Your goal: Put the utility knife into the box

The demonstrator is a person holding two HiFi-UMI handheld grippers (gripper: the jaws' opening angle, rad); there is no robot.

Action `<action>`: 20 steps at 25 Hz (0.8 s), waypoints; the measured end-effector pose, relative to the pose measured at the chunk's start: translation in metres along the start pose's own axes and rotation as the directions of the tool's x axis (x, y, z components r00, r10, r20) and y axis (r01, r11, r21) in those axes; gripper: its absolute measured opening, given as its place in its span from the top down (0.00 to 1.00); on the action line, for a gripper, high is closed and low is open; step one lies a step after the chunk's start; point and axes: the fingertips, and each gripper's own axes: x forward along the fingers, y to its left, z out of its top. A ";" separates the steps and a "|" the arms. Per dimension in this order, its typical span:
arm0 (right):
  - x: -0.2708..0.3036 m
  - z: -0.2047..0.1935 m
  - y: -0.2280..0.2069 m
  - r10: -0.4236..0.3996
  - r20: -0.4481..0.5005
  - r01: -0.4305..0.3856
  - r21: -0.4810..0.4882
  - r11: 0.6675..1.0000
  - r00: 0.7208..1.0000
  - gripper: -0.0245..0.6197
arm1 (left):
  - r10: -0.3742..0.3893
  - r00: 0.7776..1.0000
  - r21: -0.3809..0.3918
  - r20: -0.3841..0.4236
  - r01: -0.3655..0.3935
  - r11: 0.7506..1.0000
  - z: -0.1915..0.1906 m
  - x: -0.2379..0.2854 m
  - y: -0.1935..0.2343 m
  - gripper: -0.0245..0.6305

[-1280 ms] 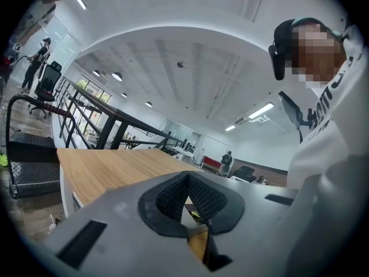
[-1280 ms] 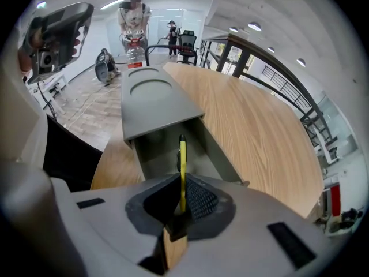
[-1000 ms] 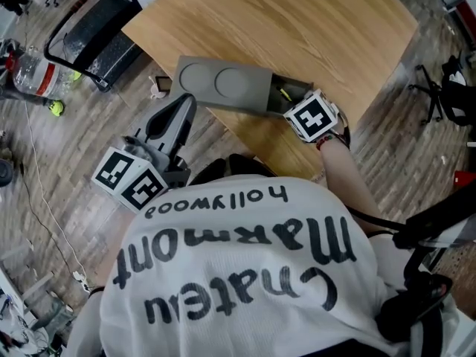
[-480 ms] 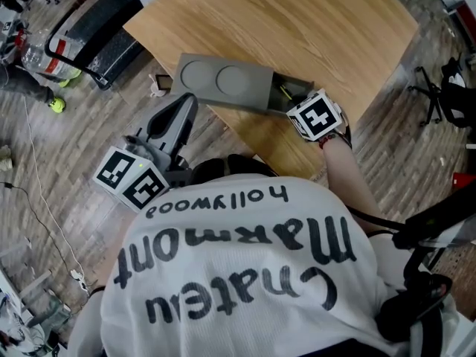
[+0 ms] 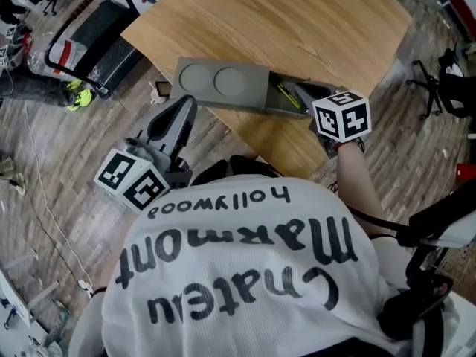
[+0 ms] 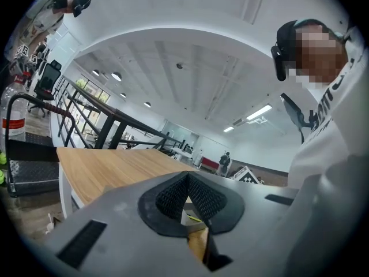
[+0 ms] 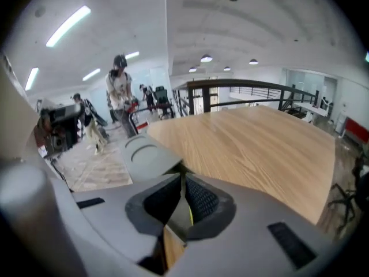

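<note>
A grey box (image 5: 223,84) lies near the front edge of the wooden table (image 5: 297,21), its lid slid left so the right end is open. The yellow-green utility knife (image 5: 286,95) lies inside that open end. My right gripper (image 5: 311,97) sits just right of the opening, pointing at it, jaws shut with nothing held. In the right gripper view its pads (image 7: 199,199) meet in front of the box lid (image 7: 144,152). My left gripper (image 5: 186,104) hangs below the table edge, tips toward the box's left part, shut and empty (image 6: 187,178).
A black framed machine (image 5: 97,43) and a green object (image 5: 74,93) are on the wooden floor at the left. An office chair (image 5: 446,73) stands at the right. A person (image 7: 118,91) stands far behind the table. The table's far half is bare wood.
My right gripper has drawn back to the right, away from the box's open end, and its marker cube has turned. The knife now shows in the box. The left gripper has stayed put.
</note>
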 end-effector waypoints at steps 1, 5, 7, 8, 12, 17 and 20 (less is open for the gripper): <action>-0.007 0.010 0.000 0.013 0.065 -0.016 0.044 0.999 0.998 0.92 | -0.015 1.000 0.003 -0.004 0.015 1.000 0.000 0.003 -0.001 0.95; -0.048 0.057 0.013 0.092 0.397 -0.190 0.214 0.958 0.913 0.92 | -0.080 0.997 0.019 -0.019 0.080 0.997 0.002 0.013 -0.006 0.95; -0.073 0.075 0.023 0.116 0.561 -0.284 0.222 0.933 0.820 0.92 | -0.115 0.993 0.027 -0.026 0.115 0.993 0.002 0.017 -0.011 0.95; -0.085 0.081 0.027 0.115 0.623 -0.309 0.212 0.927 0.773 0.92 | -0.134 0.990 0.031 -0.030 0.135 0.990 0.002 0.020 -0.013 0.95; -0.133 0.098 0.035 0.058 0.801 -0.390 0.226 0.892 0.596 0.92 | -0.218 0.975 0.047 -0.053 0.220 0.974 -0.001 0.032 -0.026 0.95; -0.154 0.094 0.042 0.012 0.885 -0.514 0.260 0.817 0.466 0.92 | -0.287 0.954 0.077 -0.090 0.294 0.953 -0.006 0.042 -0.036 0.95; -0.137 0.082 0.054 0.061 0.815 -0.434 0.243 0.867 0.577 0.92 | -0.303 0.948 0.087 -0.101 0.311 0.946 -0.006 0.046 -0.038 0.95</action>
